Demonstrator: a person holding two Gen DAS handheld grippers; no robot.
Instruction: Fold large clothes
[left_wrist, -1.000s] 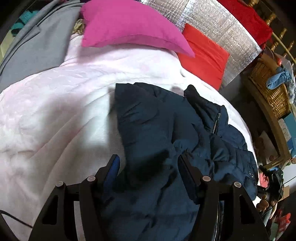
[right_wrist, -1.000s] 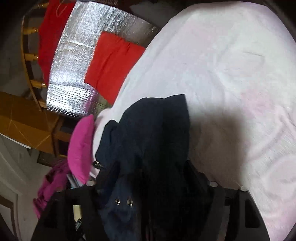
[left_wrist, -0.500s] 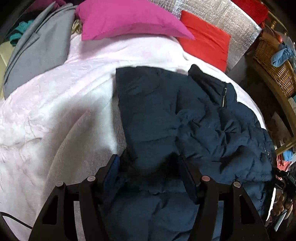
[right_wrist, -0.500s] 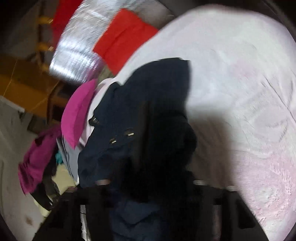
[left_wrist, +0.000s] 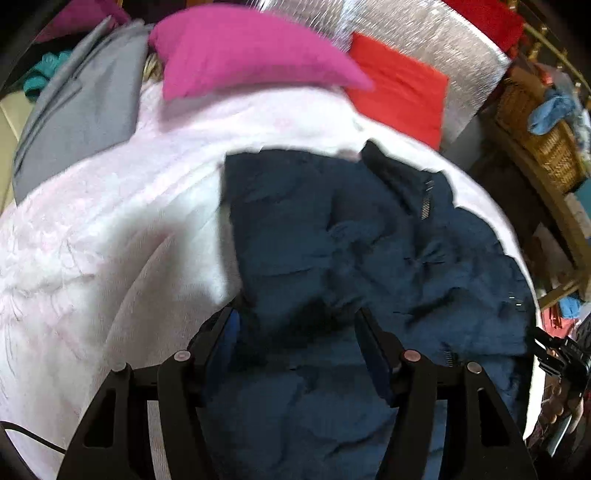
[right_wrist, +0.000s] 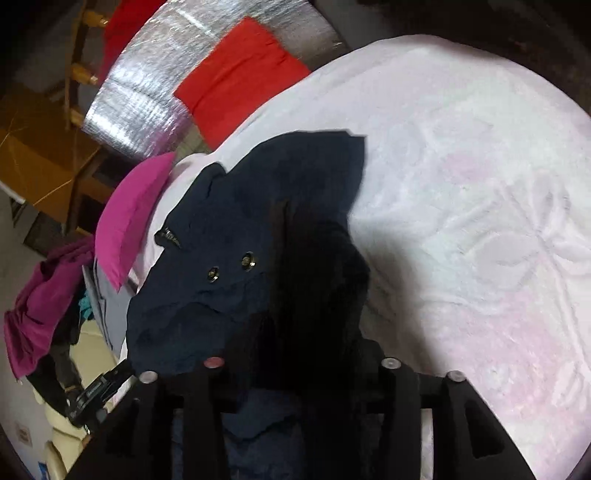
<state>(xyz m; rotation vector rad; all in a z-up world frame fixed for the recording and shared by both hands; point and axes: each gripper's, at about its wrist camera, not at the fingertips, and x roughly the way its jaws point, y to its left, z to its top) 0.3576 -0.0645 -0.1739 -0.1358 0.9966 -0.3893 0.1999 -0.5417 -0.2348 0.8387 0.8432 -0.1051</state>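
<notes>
A dark navy padded jacket (left_wrist: 369, 251) lies crumpled on a pale pink bedspread (left_wrist: 92, 240). My left gripper (left_wrist: 299, 332) is over its near edge with the jaws wide apart and jacket fabric bunched between the fingers. In the right wrist view the jacket (right_wrist: 229, 258), with two metal snaps, covers my right gripper (right_wrist: 295, 354). Its fingers are buried in dark fabric, so I cannot tell how the jaws stand. The bedspread (right_wrist: 480, 184) stretches to the right.
A magenta pillow (left_wrist: 251, 48), a red cushion (left_wrist: 399, 92) and a silver foil panel (left_wrist: 443, 48) sit at the head of the bed. A grey garment (left_wrist: 81, 107) lies at the left. A wicker basket (left_wrist: 543, 136) stands beyond the right edge.
The jacket has spread out wider over the bed. Both grippers have shifted with it, and the right view has swung so more bedspread shows.
</notes>
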